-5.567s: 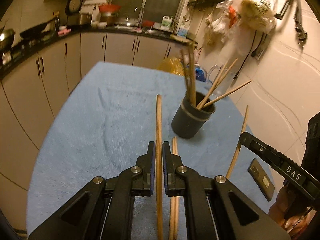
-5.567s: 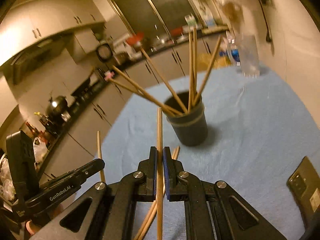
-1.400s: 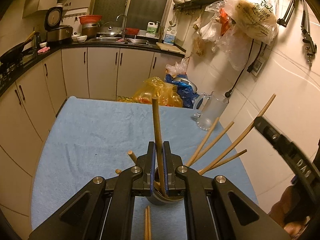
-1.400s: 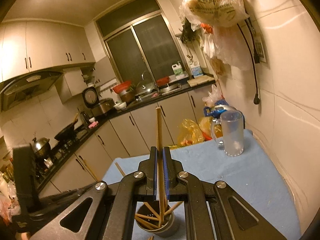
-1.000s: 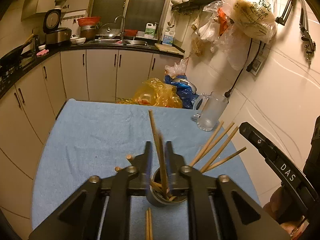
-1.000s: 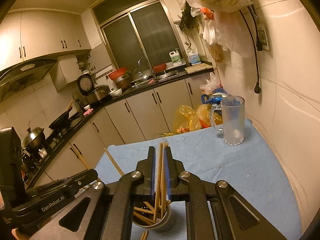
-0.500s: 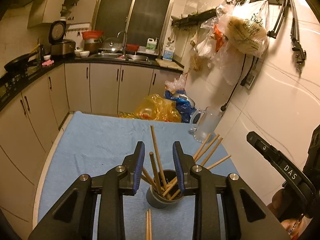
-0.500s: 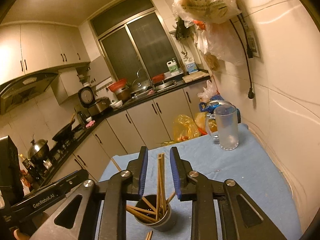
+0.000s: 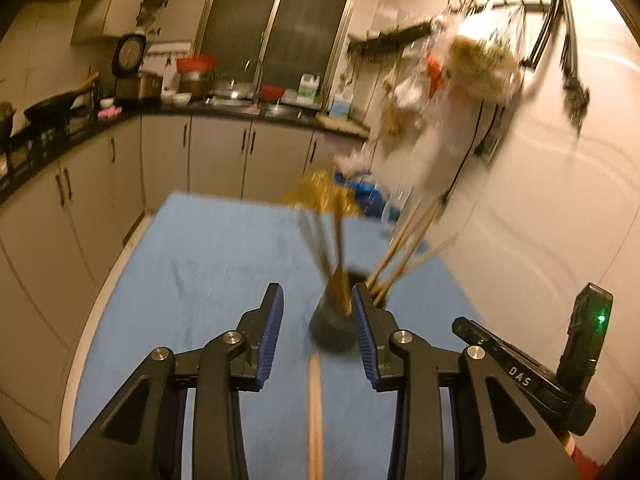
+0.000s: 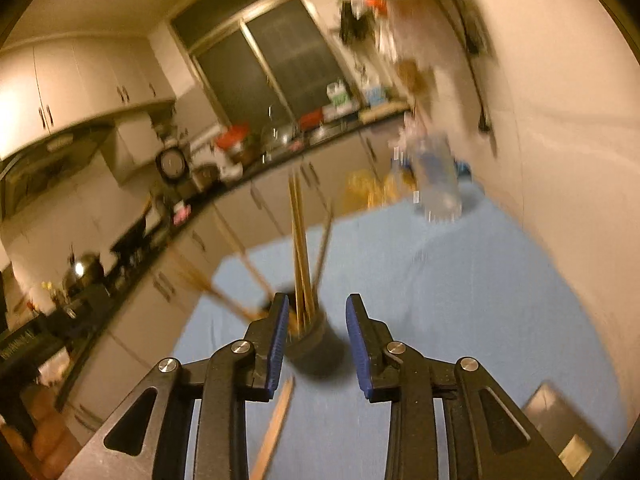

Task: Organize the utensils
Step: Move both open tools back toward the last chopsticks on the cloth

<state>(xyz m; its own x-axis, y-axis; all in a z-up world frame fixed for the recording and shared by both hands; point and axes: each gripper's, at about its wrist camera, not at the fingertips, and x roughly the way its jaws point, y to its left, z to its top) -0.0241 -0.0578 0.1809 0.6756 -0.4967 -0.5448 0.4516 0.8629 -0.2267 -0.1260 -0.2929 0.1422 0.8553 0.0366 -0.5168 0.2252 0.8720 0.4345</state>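
A dark round holder (image 9: 333, 328) stands on the blue cloth (image 9: 208, 264), with several wooden chopsticks (image 9: 404, 240) leaning out of it. My left gripper (image 9: 318, 336) is open and empty, just in front of the holder. More chopsticks (image 9: 315, 408) lie on the cloth below it. In the right wrist view the holder (image 10: 316, 350) with its chopsticks (image 10: 300, 248) sits between my open, empty right gripper's (image 10: 316, 344) fingers, farther off. A loose chopstick (image 10: 276, 428) lies on the cloth. Both views are blurred.
A glass mug (image 10: 436, 184) stands at the cloth's far right corner. A phone (image 10: 568, 432) lies near the right edge. Plastic bags (image 9: 332, 196) sit behind the table. The other gripper (image 9: 532, 380) shows at the right. The wall is close on the right.
Both grippers dropped their chopsticks into the holder, opened wide, and have tilted down and pulled back toward the chopsticks lying on the cloth.
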